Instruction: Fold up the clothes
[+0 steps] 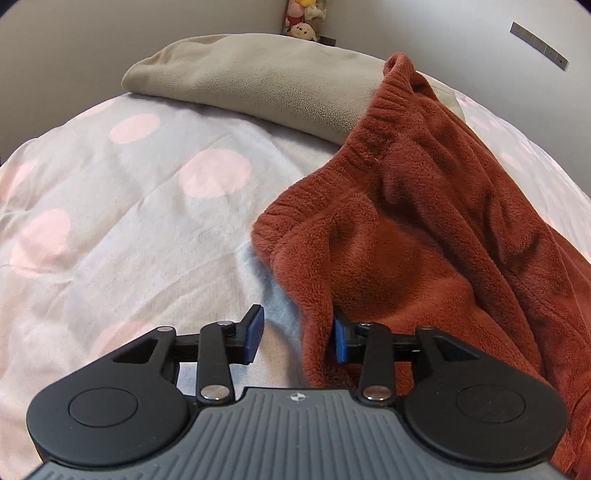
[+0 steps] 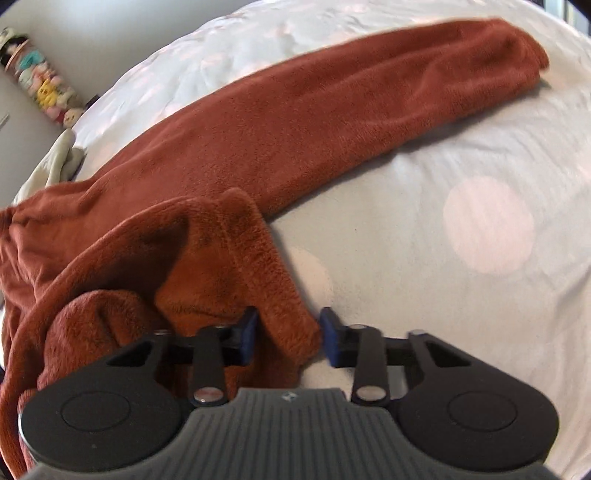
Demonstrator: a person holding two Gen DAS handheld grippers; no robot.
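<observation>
A rust-red fleece garment [image 1: 424,206] with a ribbed band lies on the spotted bed cover. In the left wrist view my left gripper [image 1: 297,336] stands open at its near edge. A hanging fold of fleece rests against the right pad [image 1: 340,339], and the left pad [image 1: 255,332] is bare over the cover. In the right wrist view one long part of the fleece garment [image 2: 332,110] stretches toward the far right. My right gripper [image 2: 289,338] is shut on a thick fold at its bunched near end, with a pad on each side of the fold.
The bed cover [image 1: 147,221] is pale with pink dots and spreads left of the garment. A beige folded blanket [image 1: 258,77] lies at the far end. Stuffed toys [image 1: 303,22] hang in the wall corner beyond it, and the toys [image 2: 48,92] also show at upper left.
</observation>
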